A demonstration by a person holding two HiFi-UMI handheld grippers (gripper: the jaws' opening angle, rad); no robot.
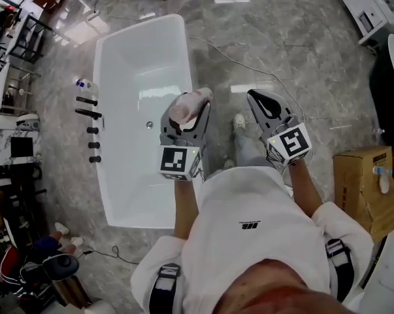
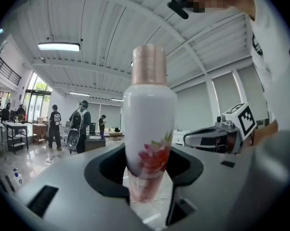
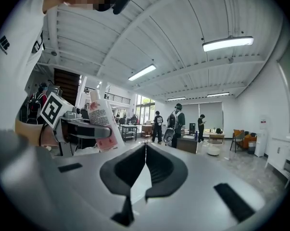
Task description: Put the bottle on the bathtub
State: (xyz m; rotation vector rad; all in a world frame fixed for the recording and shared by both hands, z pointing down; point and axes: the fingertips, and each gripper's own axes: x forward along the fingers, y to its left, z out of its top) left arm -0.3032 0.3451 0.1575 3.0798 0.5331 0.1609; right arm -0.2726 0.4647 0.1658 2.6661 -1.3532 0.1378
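**Bottle held upright by the left gripper at the tub's edge, not yet set down**

The left gripper [image 1: 187,114] pinches the lower body of a white bottle [image 2: 149,124] with a red flower print and a copper-coloured cap, jaws pressed on either side. Its camera looks up at the ceiling, so the bottle stands cap-up. That suits a stand-up placement, since the base would meet the surface first.

The right gripper [image 1: 261,99] carries nothing, its jaws pressed together tip to tip. It is raised just beside the left one and apart from the bottle, probably to keep out of the way.

In the head view the bottle overlaps the near long rim of the white freestanding bathtub [image 1: 128,182]. How high it is above that rim cannot be told. Black tap fittings [image 1: 89,114] and a small blue-topped bottle [image 1: 83,84] line the far rim, so the bare near edge looks the easier landing place. That rim is narrow, so the base should sit flat before the jaws let go.
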